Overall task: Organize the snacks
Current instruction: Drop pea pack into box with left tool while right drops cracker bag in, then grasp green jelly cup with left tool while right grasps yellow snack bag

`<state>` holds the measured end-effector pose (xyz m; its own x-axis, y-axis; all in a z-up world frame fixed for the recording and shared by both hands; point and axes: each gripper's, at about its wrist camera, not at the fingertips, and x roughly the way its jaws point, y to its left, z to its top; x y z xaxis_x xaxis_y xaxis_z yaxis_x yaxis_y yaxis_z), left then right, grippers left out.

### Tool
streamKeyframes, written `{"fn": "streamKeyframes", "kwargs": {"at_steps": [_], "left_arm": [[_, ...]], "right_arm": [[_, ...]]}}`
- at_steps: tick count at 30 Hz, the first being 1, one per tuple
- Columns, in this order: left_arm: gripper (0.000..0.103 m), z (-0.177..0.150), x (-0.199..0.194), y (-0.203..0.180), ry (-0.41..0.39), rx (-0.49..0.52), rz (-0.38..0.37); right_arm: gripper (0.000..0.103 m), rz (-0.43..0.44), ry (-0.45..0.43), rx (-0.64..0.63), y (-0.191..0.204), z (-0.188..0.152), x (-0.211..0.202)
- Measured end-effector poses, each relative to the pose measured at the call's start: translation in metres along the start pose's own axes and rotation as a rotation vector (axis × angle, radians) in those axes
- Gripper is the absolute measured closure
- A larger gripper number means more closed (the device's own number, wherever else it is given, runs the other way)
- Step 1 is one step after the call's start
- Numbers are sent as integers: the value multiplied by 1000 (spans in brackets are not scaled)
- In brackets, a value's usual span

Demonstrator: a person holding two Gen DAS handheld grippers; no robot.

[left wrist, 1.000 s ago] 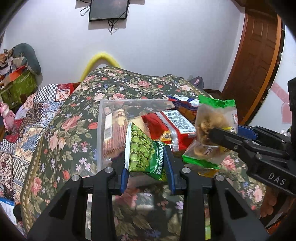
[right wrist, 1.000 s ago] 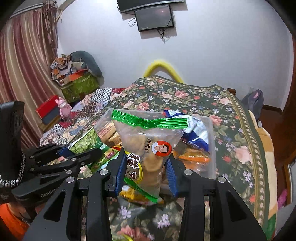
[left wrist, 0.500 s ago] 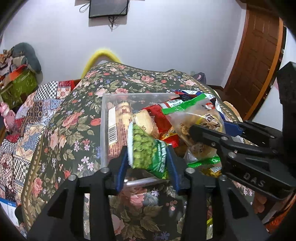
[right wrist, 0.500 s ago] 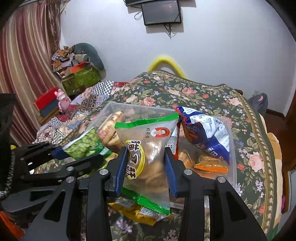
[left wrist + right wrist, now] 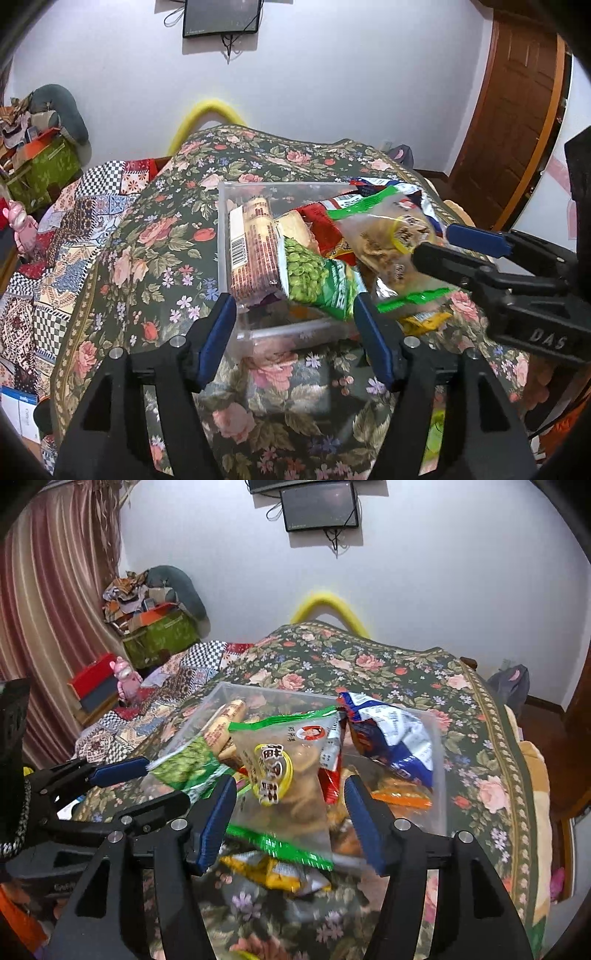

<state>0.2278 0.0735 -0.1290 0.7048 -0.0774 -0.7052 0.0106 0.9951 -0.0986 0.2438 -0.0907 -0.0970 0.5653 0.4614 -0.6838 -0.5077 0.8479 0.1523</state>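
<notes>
Left wrist view. Your left hand-held gripper (image 5: 293, 328) stands wide, nothing between its pads; the green pea packet (image 5: 317, 275) lies in the clear bin (image 5: 288, 332), leaning on the wafer pack (image 5: 253, 254) at the bin's left wall. Your right hand-held gripper (image 5: 436, 243) comes in from the right of the bin; from here you cannot tell its spread. The clear biscuit bag (image 5: 391, 243) lies over the bin's right rim. Readable: "DAS" on the right gripper body, a barcode on the wafer pack; the characters on the biscuit bag are too skewed to read.

Right wrist view. Your right hand-held gripper (image 5: 290, 816) is spread wide around the biscuit bag (image 5: 284, 775) without touching it. The bag's lower, green-sealed end hangs over the bin's near rim, above a yellow packet (image 5: 273, 875) on the bed (image 5: 480, 738) in front of the bin. A blue-white packet (image 5: 395, 738) stands tilted at the bin's right side. Label: a red oval with a portrait and a yellow ring with large characters, not legible to me.

Risk, as judged: the biscuit bag is only partly inside and the heap is high, so it may slide out over the near rim. A finger pulled back carelessly may catch its seal. The bed is soft; pushing on the bin could tip it.
</notes>
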Motion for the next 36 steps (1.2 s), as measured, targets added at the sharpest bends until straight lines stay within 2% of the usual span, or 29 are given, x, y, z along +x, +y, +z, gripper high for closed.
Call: {"fn": "streamKeyframes", "kwargs": {"at_steps": [3,9,15,21,26,27,30,36], "left_arm": [[35,-4,-11,-3,-8,5,-4],[32,-16,-25,-6,-9,6,-12],[31,-34,-20,-5,29,5,-9],[31,-47,-8,3,63,-13,-10],[31,-55,2,8,84,-12,-9],[31,-57,5,9,88,-12,-12],[31,-60,8,8,98,-15,-24],[31,-66,7,-1,110,-5,-45]], "right_arm": [[45,13,-8,6,-3,-5,-14],[37,23,8,14,-6,-26,-25],[37,37,90,28,-4,-50,-4],[37,32,159,29,4,-51,32],[37,62,203,61,6,-51,53],[38,51,203,63,7,-51,55],[52,39,198,64,8,-52,56],[62,49,166,73,5,-55,43]]}}
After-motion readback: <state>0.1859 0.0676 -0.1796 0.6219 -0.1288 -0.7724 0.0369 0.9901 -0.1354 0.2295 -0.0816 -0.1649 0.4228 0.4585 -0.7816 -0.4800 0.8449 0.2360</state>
